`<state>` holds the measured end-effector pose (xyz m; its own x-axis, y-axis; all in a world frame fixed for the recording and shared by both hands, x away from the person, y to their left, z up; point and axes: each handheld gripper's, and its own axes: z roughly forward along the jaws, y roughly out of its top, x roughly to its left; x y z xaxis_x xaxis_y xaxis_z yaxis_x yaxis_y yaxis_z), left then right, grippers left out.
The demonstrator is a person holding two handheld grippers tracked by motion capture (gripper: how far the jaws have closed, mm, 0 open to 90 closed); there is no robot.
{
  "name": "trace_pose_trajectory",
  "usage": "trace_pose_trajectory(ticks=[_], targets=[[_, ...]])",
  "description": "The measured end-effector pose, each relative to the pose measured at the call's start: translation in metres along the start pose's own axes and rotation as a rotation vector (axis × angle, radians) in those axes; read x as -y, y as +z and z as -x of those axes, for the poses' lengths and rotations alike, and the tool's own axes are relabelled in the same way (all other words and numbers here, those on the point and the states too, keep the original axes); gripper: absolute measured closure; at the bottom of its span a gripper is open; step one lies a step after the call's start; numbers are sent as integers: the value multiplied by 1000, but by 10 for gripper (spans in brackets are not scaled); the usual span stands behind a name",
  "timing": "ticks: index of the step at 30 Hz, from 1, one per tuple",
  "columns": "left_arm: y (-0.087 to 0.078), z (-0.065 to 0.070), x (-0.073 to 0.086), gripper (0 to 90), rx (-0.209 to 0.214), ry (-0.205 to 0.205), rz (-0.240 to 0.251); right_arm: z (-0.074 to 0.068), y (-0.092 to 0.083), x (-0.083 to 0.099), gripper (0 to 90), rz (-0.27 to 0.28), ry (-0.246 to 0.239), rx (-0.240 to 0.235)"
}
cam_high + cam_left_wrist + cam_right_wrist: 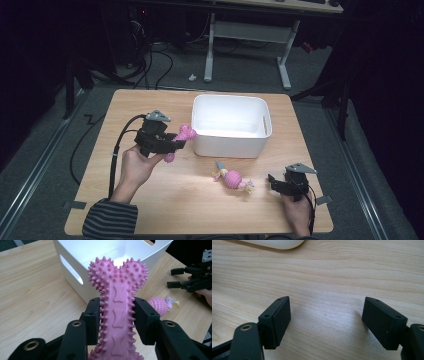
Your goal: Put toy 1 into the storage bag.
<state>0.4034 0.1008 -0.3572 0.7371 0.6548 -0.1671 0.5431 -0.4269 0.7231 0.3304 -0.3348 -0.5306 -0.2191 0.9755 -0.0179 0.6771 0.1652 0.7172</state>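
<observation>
black jaws of the left gripper (117, 320) sit closest to the lens in the left gripper view, clenched on the shaft of the pink spiked bone toy (117, 290), one pad on each flank, the knobbed end standing clear above them. in the high view the same gripper (172, 145) holds the toy off the wooden table (150, 210), just left of the white bin (231, 145) and near its rim height. finding: the grip is central and square, so no re-grasp looks needed. recommendation: carry the toy over the near wall with the lower knob clear of the rim, hold it above the open middle of the bin, then release. further right, the pink ball toy (233, 179) lies on the table in front of the bin, apart from both grippers. at far right the right gripper (274, 181) rests low with its jaws spread and nothing between them; it should stay clear of the bin.
</observation>
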Motion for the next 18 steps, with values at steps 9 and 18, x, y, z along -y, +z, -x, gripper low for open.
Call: trace_pose_trajectory(ticks=[9, 18], targets=[[0, 5, -20, 592, 28, 22, 16, 0, 0, 0, 232, 0, 0, 0], [9, 9, -37, 592, 37, 46, 1, 0, 0, 0, 232, -2, 0, -1]])
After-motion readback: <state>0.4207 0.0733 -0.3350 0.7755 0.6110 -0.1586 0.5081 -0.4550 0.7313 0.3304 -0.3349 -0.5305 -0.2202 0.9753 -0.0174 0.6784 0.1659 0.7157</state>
